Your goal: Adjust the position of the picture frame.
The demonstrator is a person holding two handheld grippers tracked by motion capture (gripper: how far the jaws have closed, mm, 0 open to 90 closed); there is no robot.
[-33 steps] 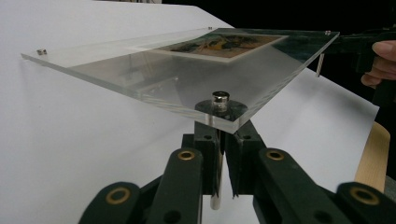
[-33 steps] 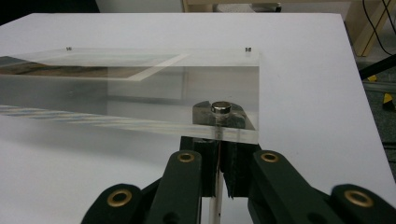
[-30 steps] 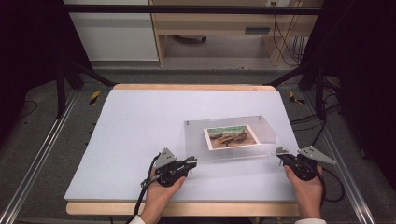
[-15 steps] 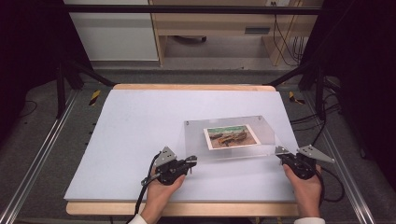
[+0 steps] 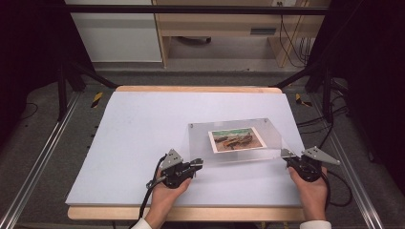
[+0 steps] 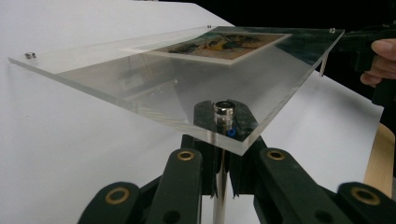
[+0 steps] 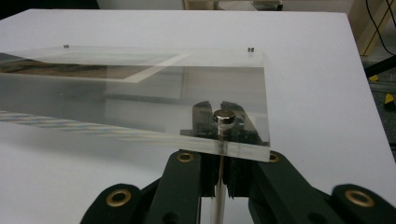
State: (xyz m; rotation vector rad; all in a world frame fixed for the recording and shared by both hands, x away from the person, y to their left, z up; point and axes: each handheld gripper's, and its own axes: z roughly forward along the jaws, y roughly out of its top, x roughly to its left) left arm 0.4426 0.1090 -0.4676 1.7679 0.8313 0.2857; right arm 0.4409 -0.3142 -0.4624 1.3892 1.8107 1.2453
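White table, unlabelled acrylic photo frame

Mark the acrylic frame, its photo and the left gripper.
acrylic frame (image 5: 270, 131): high view, clear right margin.
photo (image 5: 235, 140): high view, print's centre.
left gripper (image 5: 197, 163): high view, jaw tips at frame's corner.

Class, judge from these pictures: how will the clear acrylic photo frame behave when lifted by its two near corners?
The acrylic frame probably stays stiff: its edge runs straight between the left gripper and right gripper. Its smooth faces may slip, since each grip is narrow, beside a metal stud. Dropped, a corner would likely chip.
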